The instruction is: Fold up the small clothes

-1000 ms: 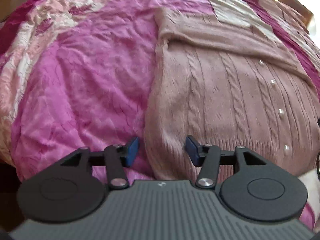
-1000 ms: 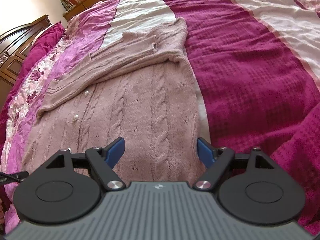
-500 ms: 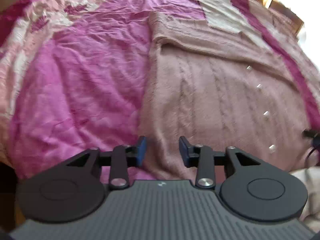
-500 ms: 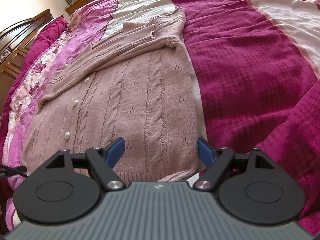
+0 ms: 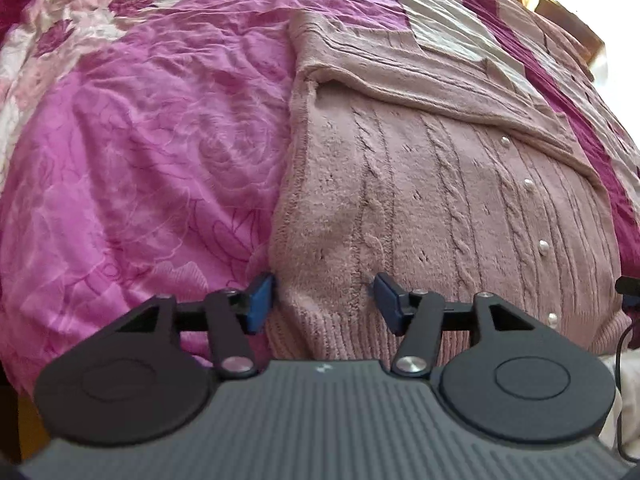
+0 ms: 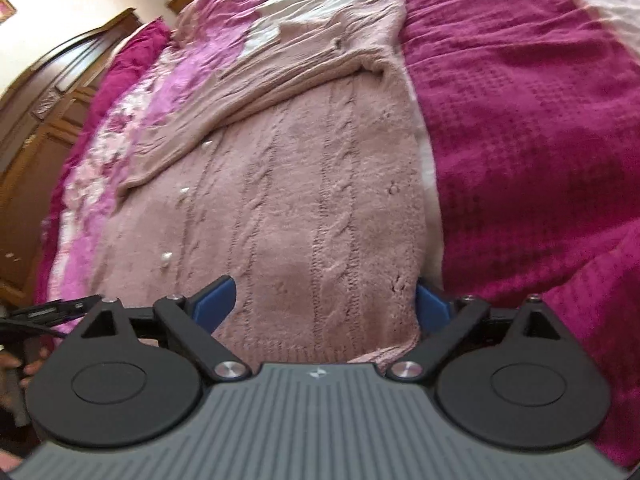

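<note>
The pink cable-knit cardigan (image 5: 440, 184) lies flat on the bedspread (image 5: 140, 152), long axis running away from both tools, hem edge nearest; left gripper (image 5: 322, 300) sits at the hem's left corner, right gripper (image 6: 324, 304) at the right corner w/ its outer finger just past the side edge. Both sets of jaws have just been opening and stand apart, straddling knit w/o pinching it. Sleeves folded across the chest, pearl buttons (image 5: 528, 182) down the front, fuzzy and soft.
</note>
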Available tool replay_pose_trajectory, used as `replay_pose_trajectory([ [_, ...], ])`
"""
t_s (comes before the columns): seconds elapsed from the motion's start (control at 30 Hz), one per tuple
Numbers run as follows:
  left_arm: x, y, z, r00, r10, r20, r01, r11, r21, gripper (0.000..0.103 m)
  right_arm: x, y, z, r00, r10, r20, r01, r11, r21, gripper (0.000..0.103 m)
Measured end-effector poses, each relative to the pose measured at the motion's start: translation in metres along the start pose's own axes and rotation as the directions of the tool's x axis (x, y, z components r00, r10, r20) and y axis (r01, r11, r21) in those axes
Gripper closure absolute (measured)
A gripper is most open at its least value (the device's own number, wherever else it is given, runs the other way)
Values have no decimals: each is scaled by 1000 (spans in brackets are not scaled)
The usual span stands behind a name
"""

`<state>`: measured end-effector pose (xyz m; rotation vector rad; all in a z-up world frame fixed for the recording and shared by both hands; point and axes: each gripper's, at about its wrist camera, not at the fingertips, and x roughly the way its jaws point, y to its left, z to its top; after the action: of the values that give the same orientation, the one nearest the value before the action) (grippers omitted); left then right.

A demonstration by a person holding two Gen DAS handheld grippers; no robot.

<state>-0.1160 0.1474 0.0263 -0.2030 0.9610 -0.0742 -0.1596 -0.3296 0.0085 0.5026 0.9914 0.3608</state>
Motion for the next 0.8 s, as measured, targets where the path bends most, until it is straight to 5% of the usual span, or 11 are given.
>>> replay_pose_trajectory([
  [0.13, -1, 5, -1, 999, -33, -8, 33, 999, 5, 47, -3, -8, 9, 995, 65, -75, -67, 998, -21, 15],
  [0.33, 5, 4, 5, 999, -45, -9, 45, 999, 13, 52, 13, -17, 25, 982, 179, -61, -176, 983, 56, 38],
  [0.47, 2, 2, 7, 999, -37, -1, 37, 999, 34, 67, 19, -6, 27, 983, 176, -60, -177, 984, -10, 43],
  [0.63, 1, 7, 8, 996, -85, 12, 85, 996, -19, 88, 17, -9, 25, 989, 142, -38, -142, 990, 7, 66],
  [0.7, 0, 7, 9, 995, -101, 25, 102, 994, -36, 90, 15, -9, 23, 990, 136, -21, -136, 991, 9, 82],
  [0.8, -6, 5, 12, 986, -148, 73, 153, 986, -63, 91, 6, -8, 23, 985, 171, 35, -171, 985, 3, 87],
])
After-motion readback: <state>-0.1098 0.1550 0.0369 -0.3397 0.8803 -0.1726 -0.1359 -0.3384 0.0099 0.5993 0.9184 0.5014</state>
